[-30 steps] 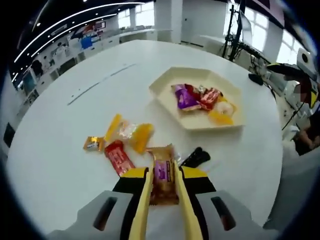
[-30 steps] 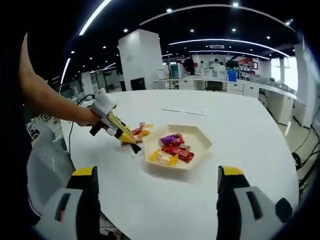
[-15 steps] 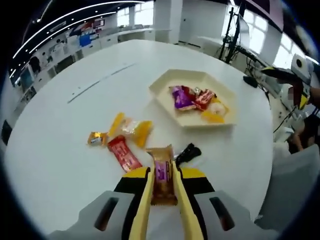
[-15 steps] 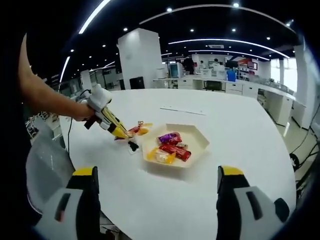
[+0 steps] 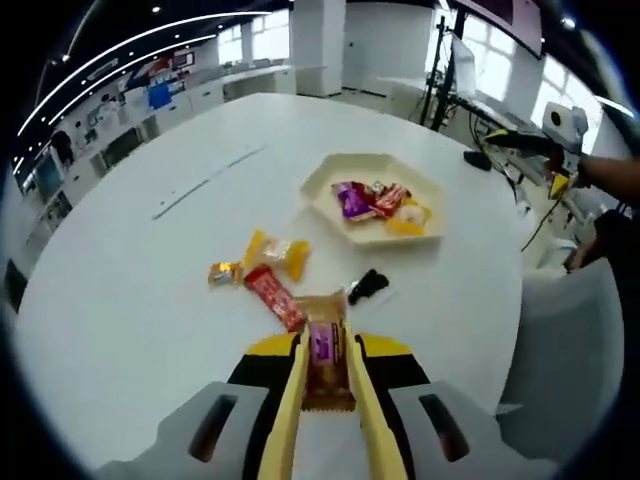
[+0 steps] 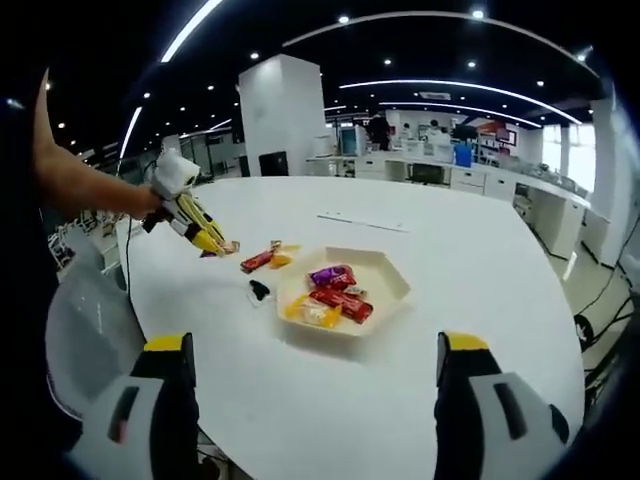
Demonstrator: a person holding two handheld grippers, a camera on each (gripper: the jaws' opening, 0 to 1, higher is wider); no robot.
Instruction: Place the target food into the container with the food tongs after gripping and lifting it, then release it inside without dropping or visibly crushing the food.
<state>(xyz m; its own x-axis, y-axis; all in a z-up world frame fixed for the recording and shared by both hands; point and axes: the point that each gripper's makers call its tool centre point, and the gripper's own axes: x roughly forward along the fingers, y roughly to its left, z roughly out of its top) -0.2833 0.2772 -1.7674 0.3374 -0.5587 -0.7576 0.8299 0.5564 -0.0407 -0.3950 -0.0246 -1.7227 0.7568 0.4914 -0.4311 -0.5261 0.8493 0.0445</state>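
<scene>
The brown snack packet [image 5: 324,350] sits clamped between the yellow jaws of the left gripper [image 5: 322,372], its long axis running straight along them — lifted clear of the table [image 5: 130,270]. The cream tray [image 5: 425,236] lies ahead and to the right of this gripper, past a red bar [image 5: 275,297]. The right gripper [image 6: 315,365] hangs well back, jaws spread wide, holding nothing

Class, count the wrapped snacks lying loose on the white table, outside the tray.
3: an orange sweet, a yellow packet and a red bar, clustered before the left hand-held gripper. Others may hide behind it.
</scene>
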